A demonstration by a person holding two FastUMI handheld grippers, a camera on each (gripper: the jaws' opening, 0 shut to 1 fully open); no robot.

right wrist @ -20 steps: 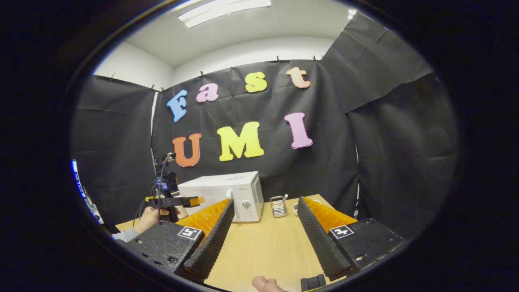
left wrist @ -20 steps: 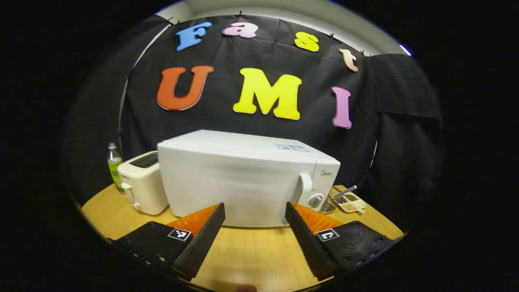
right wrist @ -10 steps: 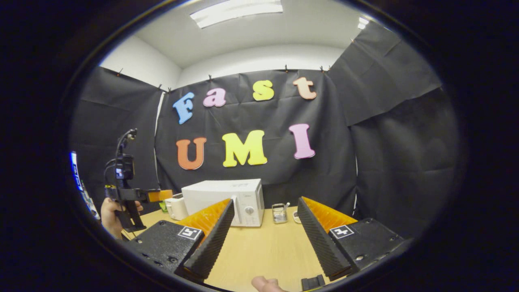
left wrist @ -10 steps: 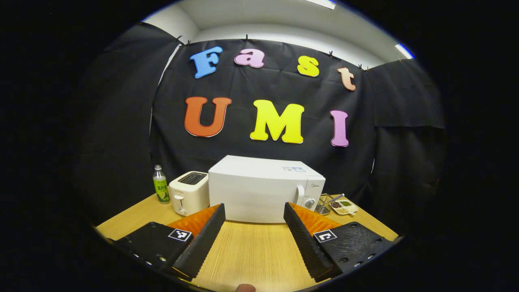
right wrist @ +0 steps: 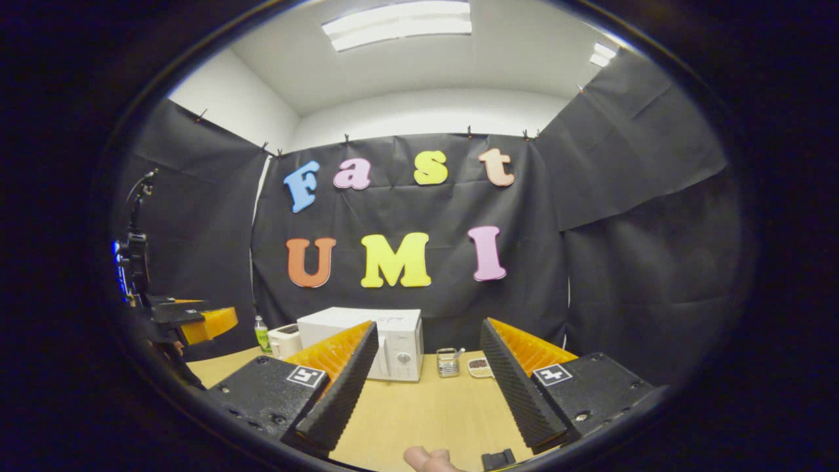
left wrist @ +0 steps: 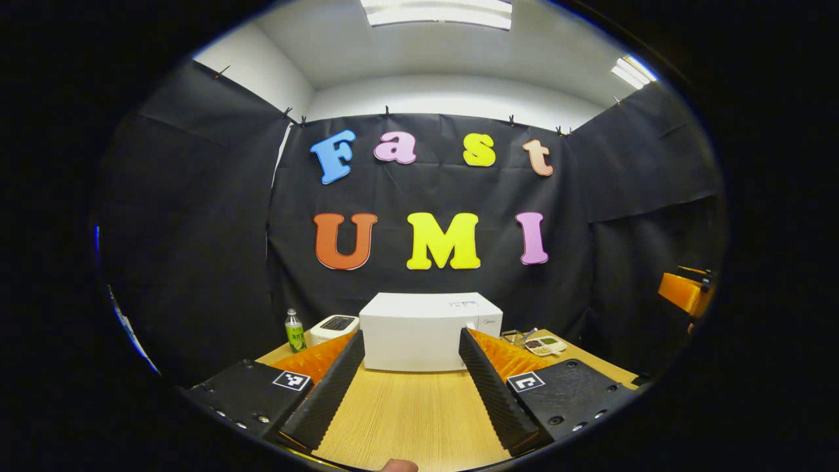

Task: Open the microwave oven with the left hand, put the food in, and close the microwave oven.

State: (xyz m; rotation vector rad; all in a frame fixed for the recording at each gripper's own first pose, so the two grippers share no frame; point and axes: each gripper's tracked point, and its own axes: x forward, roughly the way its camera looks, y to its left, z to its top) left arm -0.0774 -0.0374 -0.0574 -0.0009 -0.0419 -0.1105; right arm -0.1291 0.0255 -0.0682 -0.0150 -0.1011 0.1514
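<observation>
Both tongs, left [left wrist: 409,387] and right [right wrist: 426,387], stand spread and empty, well back from the shut microwave [left wrist: 429,331] by the bench's [left wrist: 413,419] far edge. Risk: a stiff door could drag the oven.

A broad stretch of bare wooden table [left wrist: 406,419] lies between the grippers and the closed microwave [left wrist: 426,331], leaving an unobstructed path to its front. Just beside its left side stand a toaster [left wrist: 333,326] and a bottle [left wrist: 294,330]; near its right, a wire basket [right wrist: 448,362] and a snack dish [left wrist: 545,344] crowd the tabletop.
</observation>
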